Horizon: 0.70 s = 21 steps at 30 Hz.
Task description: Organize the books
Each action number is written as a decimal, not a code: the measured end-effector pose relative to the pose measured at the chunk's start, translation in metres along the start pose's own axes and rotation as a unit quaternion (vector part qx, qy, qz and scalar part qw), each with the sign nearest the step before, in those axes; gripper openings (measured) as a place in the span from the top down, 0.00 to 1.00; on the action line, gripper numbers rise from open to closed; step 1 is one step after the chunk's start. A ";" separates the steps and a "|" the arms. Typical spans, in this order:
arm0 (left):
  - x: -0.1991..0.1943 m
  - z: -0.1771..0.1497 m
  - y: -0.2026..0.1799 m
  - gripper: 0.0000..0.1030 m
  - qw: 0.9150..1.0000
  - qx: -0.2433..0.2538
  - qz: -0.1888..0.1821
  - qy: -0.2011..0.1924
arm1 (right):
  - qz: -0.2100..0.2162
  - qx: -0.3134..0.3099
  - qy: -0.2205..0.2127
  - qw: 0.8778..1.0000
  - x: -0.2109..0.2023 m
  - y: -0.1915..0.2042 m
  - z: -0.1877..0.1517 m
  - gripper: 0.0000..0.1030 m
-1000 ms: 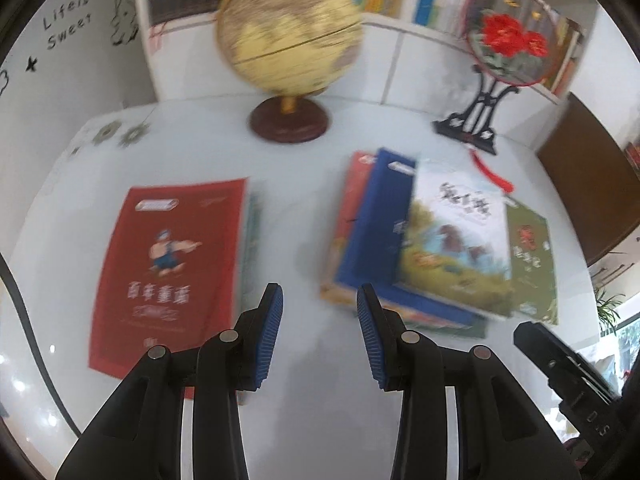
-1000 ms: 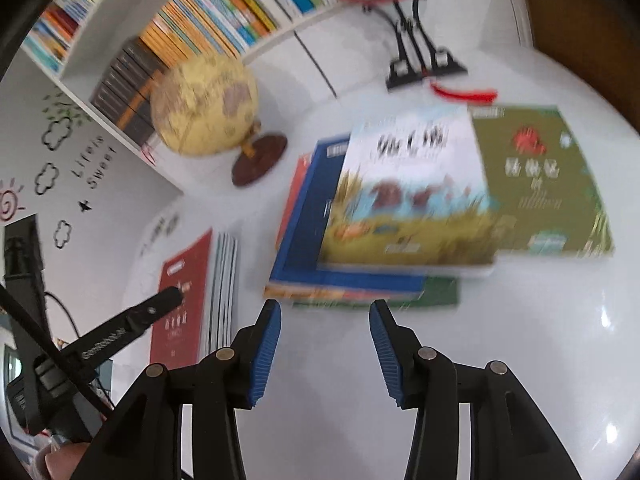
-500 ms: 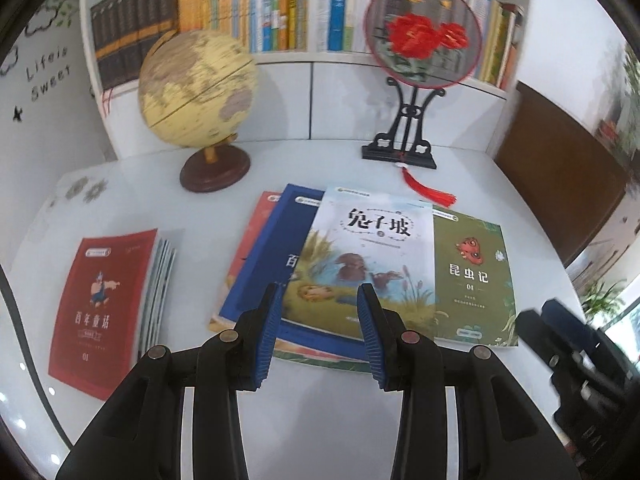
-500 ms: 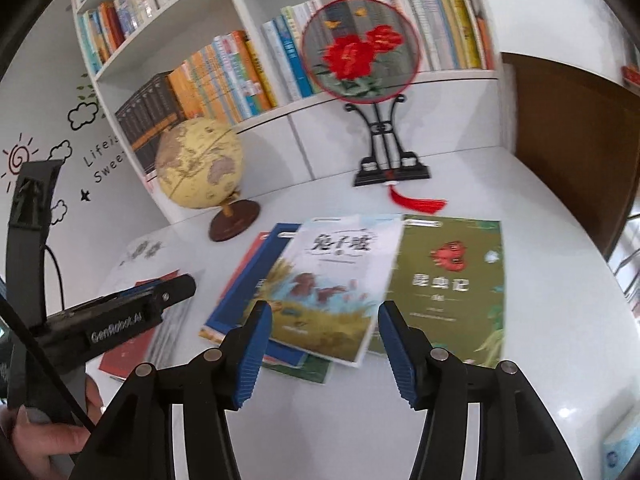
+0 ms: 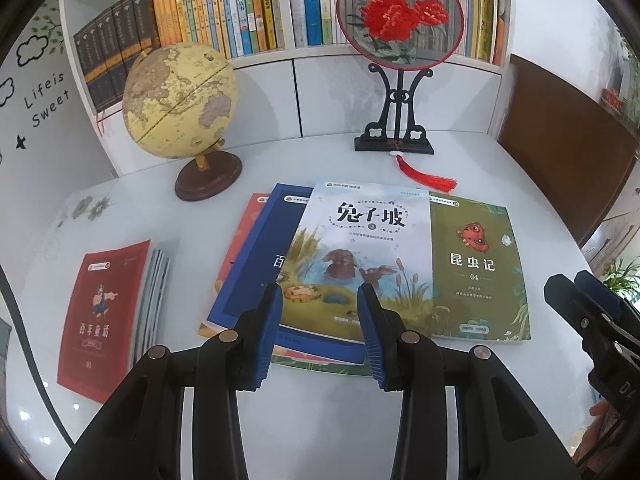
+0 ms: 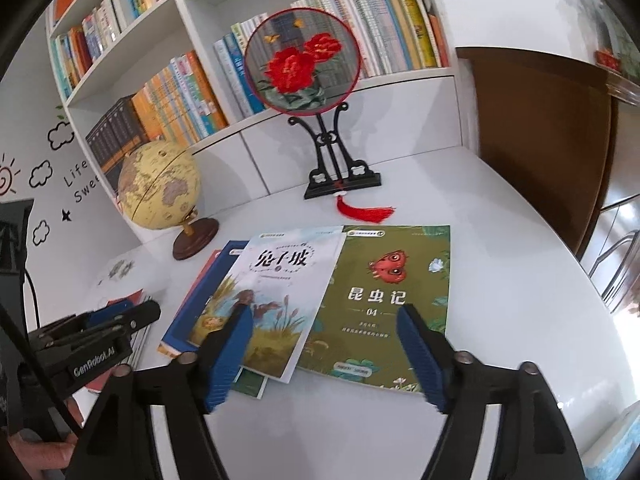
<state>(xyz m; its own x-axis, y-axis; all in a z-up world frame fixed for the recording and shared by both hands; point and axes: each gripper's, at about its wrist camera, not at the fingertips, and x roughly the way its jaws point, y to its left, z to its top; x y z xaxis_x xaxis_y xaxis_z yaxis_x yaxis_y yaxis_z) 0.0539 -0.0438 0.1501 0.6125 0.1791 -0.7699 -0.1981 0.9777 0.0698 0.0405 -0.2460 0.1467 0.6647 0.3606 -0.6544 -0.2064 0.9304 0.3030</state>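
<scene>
A loose pile of books lies in the middle of the white table (image 5: 320, 432). On top is a pale book with a rabbit picture (image 5: 360, 256) (image 6: 272, 300), overlapping a green insect book (image 5: 476, 268) (image 6: 384, 300) to its right and a blue book (image 5: 260, 264) (image 6: 200, 304) to its left. A red book (image 5: 100, 312) tops a separate stack at the left. My left gripper (image 5: 320, 332) hovers open and empty over the pile's near edge. My right gripper (image 6: 324, 356) hangs above the green book's near edge, its jaws opening, nothing between them.
A globe (image 5: 178, 100) on a wooden foot and a round embroidered fan on a black stand (image 5: 396, 52) occupy the back of the table. Behind them rises a white bookshelf (image 5: 280, 4) full of books. A brown panel (image 5: 560, 144) borders the right side.
Both views swung from looking down on the books to a higher angle that takes in the shelf. The right gripper's jaws have spread wider. The left gripper's gap is unchanged.
</scene>
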 end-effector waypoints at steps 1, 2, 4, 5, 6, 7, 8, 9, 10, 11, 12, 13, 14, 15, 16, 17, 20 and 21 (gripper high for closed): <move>0.001 0.000 0.001 0.65 1.000 0.000 -0.001 -0.002 | 0.006 0.000 0.002 1.000 0.002 0.000 0.000 0.25; 0.002 0.000 0.003 0.65 1.000 0.001 -0.007 -0.005 | 0.015 -0.001 0.005 1.000 0.004 0.000 0.001 0.24; 0.007 0.000 0.007 0.65 1.000 0.007 -0.018 -0.008 | 0.032 0.003 0.010 0.999 0.010 -0.001 0.000 0.23; 0.010 0.000 0.008 0.65 1.000 0.010 -0.021 -0.004 | 0.040 0.007 0.012 0.999 0.012 -0.001 -0.001 0.23; 0.016 0.002 0.011 0.65 0.999 0.014 -0.029 0.006 | 0.049 0.011 0.017 0.999 0.016 -0.003 -0.002 0.23; 0.024 0.003 0.014 0.65 0.998 0.020 -0.046 0.023 | 0.061 0.016 0.021 0.998 0.019 -0.004 -0.004 0.22; 0.030 0.005 0.017 0.65 0.998 0.023 -0.055 0.034 | 0.077 0.023 0.026 0.996 0.024 -0.007 -0.005 0.22; 0.039 0.006 0.019 0.65 0.996 0.027 -0.067 0.051 | 0.090 0.032 0.035 0.995 0.029 -0.009 -0.006 0.22; 0.051 0.010 0.023 0.65 0.993 0.031 -0.083 0.076 | 0.099 0.040 0.044 0.993 0.036 -0.012 -0.007 0.22; 0.057 0.011 0.025 0.65 0.992 0.032 -0.092 0.087 | 0.103 0.046 0.050 0.992 0.040 -0.013 -0.008 0.22; 0.066 0.012 0.028 0.65 0.989 0.030 -0.101 0.104 | 0.108 0.058 0.058 0.991 0.047 -0.016 -0.010 0.22; 0.081 0.016 0.034 0.65 0.985 0.022 -0.113 0.129 | 0.114 0.066 0.064 0.989 0.053 -0.018 -0.011 0.22; 0.092 0.018 0.038 0.65 0.982 0.014 -0.120 0.149 | 0.121 0.077 0.073 0.987 0.059 -0.020 -0.012 0.22; 0.102 0.018 0.042 0.65 0.978 0.004 -0.126 0.165 | 0.124 0.087 0.083 0.985 0.067 -0.022 -0.014 0.22; 0.110 0.020 0.046 0.65 0.976 -0.003 -0.131 0.175 | 0.128 0.096 0.092 0.983 0.074 -0.023 -0.015 0.22; 0.117 0.021 0.049 0.65 0.974 -0.008 -0.136 0.184 | 0.129 0.105 0.099 0.981 0.081 -0.024 -0.017 0.22; 0.139 0.029 0.056 0.65 0.970 0.001 -0.141 0.200 | 0.133 0.129 0.124 0.975 0.102 -0.026 -0.020 0.22; 0.145 0.030 0.056 0.65 0.968 0.009 -0.141 0.205 | 0.139 0.141 0.131 0.971 0.110 -0.027 -0.021 0.22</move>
<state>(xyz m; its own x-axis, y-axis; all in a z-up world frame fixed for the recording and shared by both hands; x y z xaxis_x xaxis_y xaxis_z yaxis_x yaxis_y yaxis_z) 0.1547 0.0403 0.0614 0.2842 -0.1509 -0.9468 -0.0506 0.9838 -0.1719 0.1040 -0.2300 0.0524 0.3974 0.6340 -0.6634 -0.1224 0.7531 0.6464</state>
